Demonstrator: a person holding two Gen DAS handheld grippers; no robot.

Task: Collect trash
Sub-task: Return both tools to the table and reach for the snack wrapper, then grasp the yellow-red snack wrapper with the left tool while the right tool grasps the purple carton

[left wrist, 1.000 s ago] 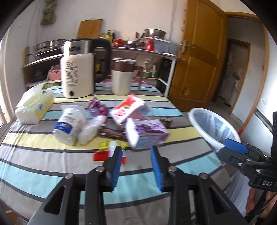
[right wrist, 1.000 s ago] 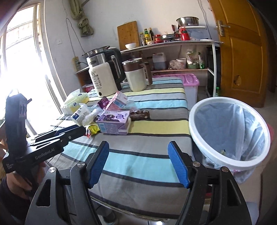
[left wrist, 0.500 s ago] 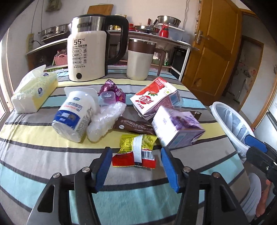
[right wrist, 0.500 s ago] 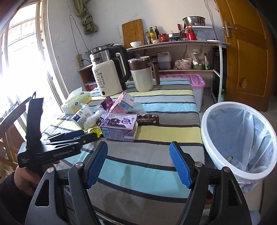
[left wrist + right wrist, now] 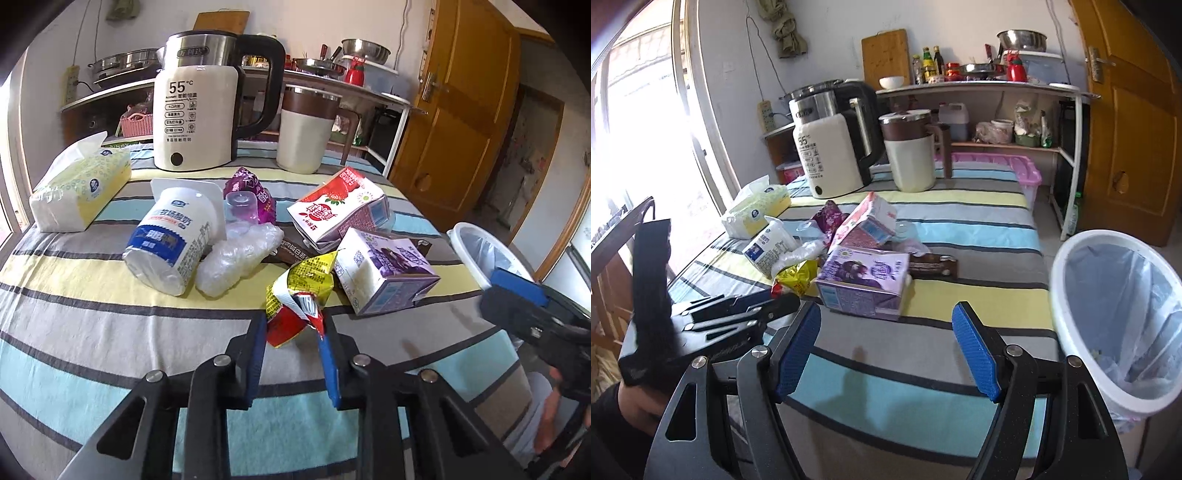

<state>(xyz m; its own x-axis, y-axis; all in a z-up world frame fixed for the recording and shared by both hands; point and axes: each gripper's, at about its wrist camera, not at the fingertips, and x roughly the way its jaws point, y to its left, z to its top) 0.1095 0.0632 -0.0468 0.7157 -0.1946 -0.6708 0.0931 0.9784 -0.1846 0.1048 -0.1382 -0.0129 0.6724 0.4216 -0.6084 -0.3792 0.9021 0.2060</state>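
Observation:
My left gripper (image 5: 293, 328) is shut on a yellow and red snack wrapper (image 5: 301, 291), crumpled and tilted up off the striped tablecloth; it also shows in the right wrist view (image 5: 796, 277). Behind it lie a purple carton (image 5: 384, 273), a strawberry carton (image 5: 338, 206), a yoghurt cup (image 5: 171, 236), a clear plastic wrap (image 5: 236, 258), a brown wrapper (image 5: 932, 264) and a purple packet (image 5: 255, 192). My right gripper (image 5: 884, 350) is open and empty above the table's near edge. The white trash bin (image 5: 1123, 314) stands to its right.
A white kettle (image 5: 199, 103), a beige jug (image 5: 306, 129) and a tissue pack (image 5: 77, 184) stand at the back of the table (image 5: 92, 314). A shelf with kitchenware (image 5: 979, 81) and a wooden door (image 5: 1134, 110) are behind. A chair (image 5: 613, 236) is at the left.
My left gripper moved forward and closed on the snack wrapper, which now stands crumpled up between the pads. My right gripper moved slightly closer to the table.

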